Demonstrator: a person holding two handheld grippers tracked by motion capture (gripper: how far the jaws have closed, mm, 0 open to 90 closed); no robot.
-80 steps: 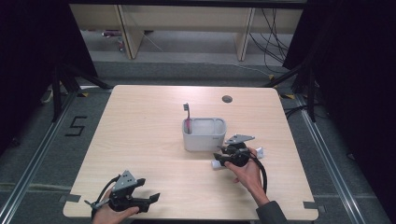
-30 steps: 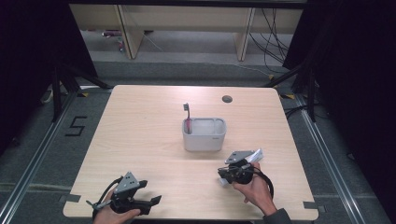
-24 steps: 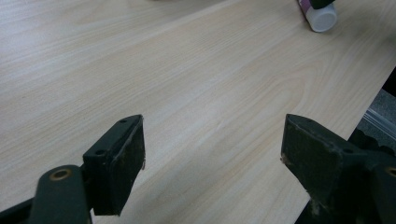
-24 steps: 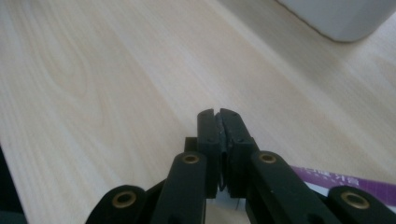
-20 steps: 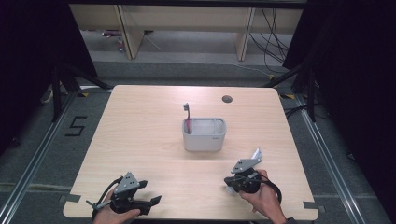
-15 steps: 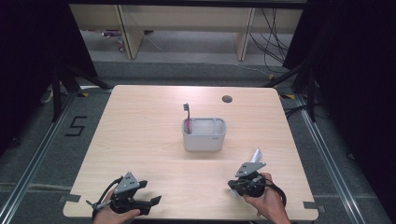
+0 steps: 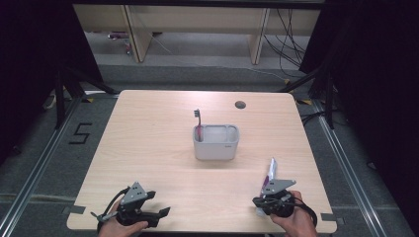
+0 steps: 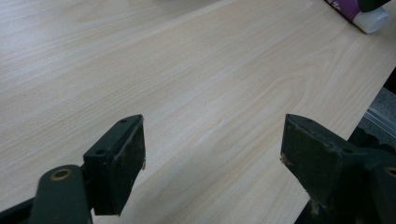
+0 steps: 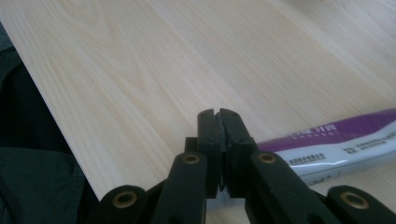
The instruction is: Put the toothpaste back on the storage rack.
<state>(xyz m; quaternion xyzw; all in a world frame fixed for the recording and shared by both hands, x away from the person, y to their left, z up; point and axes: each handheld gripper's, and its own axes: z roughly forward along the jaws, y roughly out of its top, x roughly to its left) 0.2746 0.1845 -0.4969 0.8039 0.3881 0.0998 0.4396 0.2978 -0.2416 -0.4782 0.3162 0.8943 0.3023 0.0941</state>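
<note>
Near the front right corner of the table (image 7: 163,148), I am holding a purple and white toothpaste tube (image 7: 270,172) with my right gripper (image 7: 264,200). Its jaws are squeezed tight together, and in the right gripper view the tube (image 9: 336,142) is sticking out to one side of them, so I think they are pinching it at its thin flat end, though the pinch itself is hidden. From above, the tube is pointing up and away from me, toward the grey cup holder (image 7: 216,142) in the middle of the table. A red toothbrush (image 7: 198,126) is standing in the left part of that holder. My left gripper (image 7: 159,215) is resting near the front left corner, its jaws standing wide apart with nothing between them. In the left gripper view I am seeing the tube's white cap end (image 8: 369,17) far off at the top right. I am guessing the tube is light and soft, so it can bend and squish if I press too hard. Its skin looks smooth and may slip. The flat crimped end looks like the best place to pinch, because it is thin and stiff. I am thinking the tube belongs in the holder beside the brush.
</note>
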